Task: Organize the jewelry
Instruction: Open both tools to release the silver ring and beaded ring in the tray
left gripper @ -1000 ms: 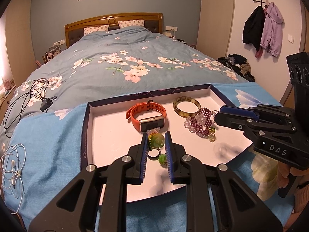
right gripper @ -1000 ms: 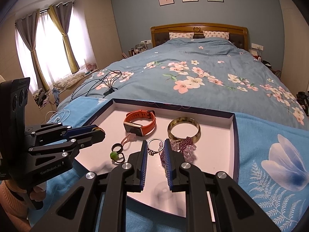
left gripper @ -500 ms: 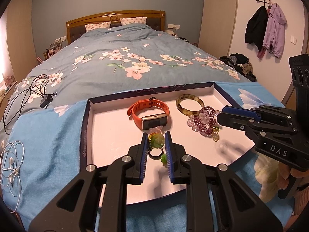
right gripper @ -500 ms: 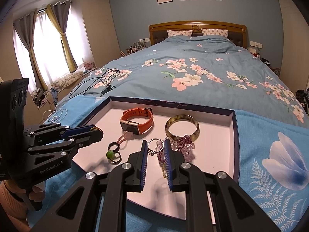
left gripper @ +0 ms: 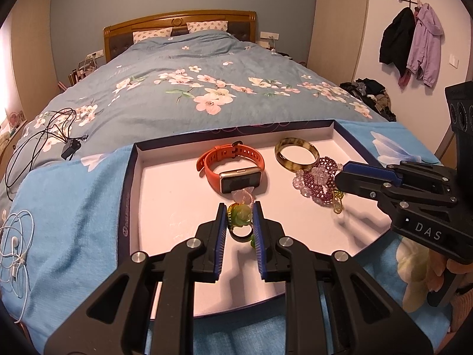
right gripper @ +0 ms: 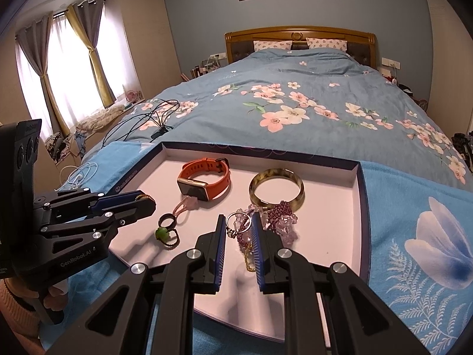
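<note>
As both tools hang low over the tray, order: near to far
left gripper: closed on a green flower-shaped ornament with gold rim, pinched at the pad tips
right gripper: closed on a thin silver metal ring; a fine gold chain dangles under it
key relation: the silver ring lies just beside the purple and clear bead cluster, on the gripper's right, and the strands seem linked; a lift would likely drag the beads
tangle: cannot tell which strands actually join the ring
below left tool: dark ring with round green bead lies flat on the tray floor, just under and beyond the held flower
free floor: bare white tray floor to the right of the beads and along the left wall; judged drop room for either piece
nearer hand: right for the beads, left for the dark ring
middle: orange silicone smartwatch, strap looped, standing on edge
further: mottled amber bangle, flat, touching the bead cluster
far: blue floral quilt beyond the tray's back wall
</note>
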Motion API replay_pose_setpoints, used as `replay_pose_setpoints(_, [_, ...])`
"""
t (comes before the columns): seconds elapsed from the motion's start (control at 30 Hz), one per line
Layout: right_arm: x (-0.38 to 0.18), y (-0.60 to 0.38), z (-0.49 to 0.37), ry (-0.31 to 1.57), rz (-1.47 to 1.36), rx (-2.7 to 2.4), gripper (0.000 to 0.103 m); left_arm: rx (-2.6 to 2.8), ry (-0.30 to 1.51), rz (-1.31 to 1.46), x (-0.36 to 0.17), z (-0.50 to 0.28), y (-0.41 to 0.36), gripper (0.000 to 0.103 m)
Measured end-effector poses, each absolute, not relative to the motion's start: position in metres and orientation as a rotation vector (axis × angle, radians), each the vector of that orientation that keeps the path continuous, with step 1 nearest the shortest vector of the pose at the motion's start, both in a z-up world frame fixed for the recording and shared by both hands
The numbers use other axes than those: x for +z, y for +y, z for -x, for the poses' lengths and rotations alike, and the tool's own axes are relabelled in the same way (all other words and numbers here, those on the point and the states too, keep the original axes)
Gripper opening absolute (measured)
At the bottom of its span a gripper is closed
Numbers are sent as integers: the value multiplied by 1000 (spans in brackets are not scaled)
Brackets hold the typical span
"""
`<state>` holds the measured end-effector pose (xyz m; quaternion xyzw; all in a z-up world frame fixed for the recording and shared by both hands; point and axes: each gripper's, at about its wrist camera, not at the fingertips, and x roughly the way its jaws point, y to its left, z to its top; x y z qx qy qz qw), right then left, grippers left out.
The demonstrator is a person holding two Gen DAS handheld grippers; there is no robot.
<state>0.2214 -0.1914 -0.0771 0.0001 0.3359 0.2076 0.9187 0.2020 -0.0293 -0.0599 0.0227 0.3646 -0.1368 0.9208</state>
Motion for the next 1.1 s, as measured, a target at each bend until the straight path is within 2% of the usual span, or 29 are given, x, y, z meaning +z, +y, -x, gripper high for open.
replay_pose_setpoints(0.73, [-89, -190, -240, 759, -9, 383, 16, -273, 801, -42, -74, -214, -33, 18])
replay_pose_setpoints(0.8, [-89, -192, -239, 757, -15, 381, 16, -271, 800, -42, -74, -213, -33, 23])
replay_pose_setpoints(0.93, [-88, -194, -235, 749, -21, 378, 27, -262, 782, -44, -71, -210, -33, 30])
replay_pose_setpoints(1.0, [-87, -196, -231, 743, -27, 380, 32, -257, 770, -50, -68, -205, -33, 37])
replay_pose_setpoints(1.07, [-82, -198, -223, 724, -26, 374, 44, -254, 748, -55, -63, -199, -32, 45])
replay_pose_setpoints(1.1, [-80, -199, -219, 713, -24, 369, 54, -252, 739, -57, -60, -195, -31, 51])
